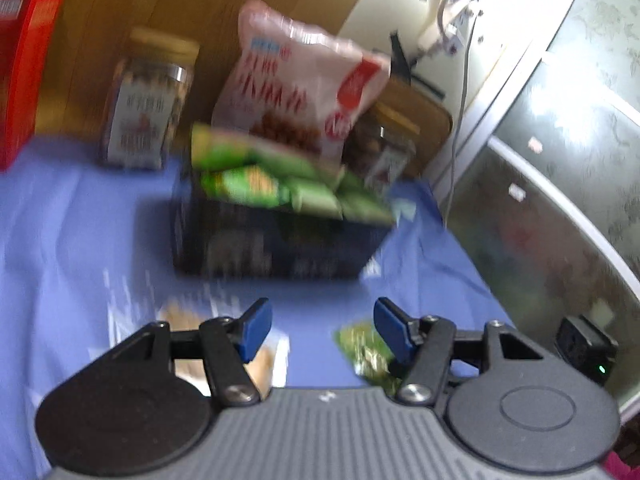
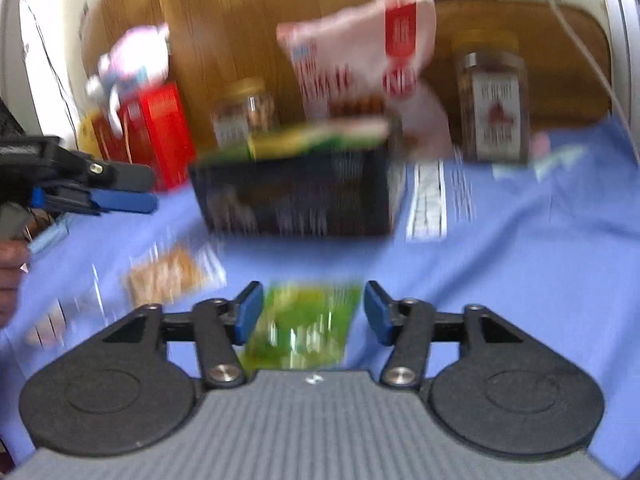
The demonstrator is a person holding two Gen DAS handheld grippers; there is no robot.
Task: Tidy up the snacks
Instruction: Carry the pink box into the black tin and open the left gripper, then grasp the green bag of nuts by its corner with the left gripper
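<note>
A black basket (image 1: 276,240) (image 2: 296,196) stands on the blue cloth and holds several green snack packets (image 1: 276,184) and a tall pink bag (image 1: 304,80) (image 2: 360,52). My left gripper (image 1: 320,332) is open and empty above the cloth in front of the basket. A green packet (image 1: 368,352) lies under its right finger and an orange cracker packet (image 1: 256,360) under its left finger. My right gripper (image 2: 312,312) is open, and the green packet (image 2: 308,328) lies on the cloth between its fingers. The left gripper also shows at the right wrist view's left edge (image 2: 120,196). Both views are blurred.
Two clear jars with yellow lids (image 1: 148,100) (image 2: 492,96) stand beside the basket. A red box (image 1: 24,68) (image 2: 152,136) stands at the left. An orange packet (image 2: 172,272) and a white wrapper (image 2: 428,200) lie on the cloth. A wooden panel (image 2: 248,20) stands behind; a glass cabinet (image 1: 560,160) at right.
</note>
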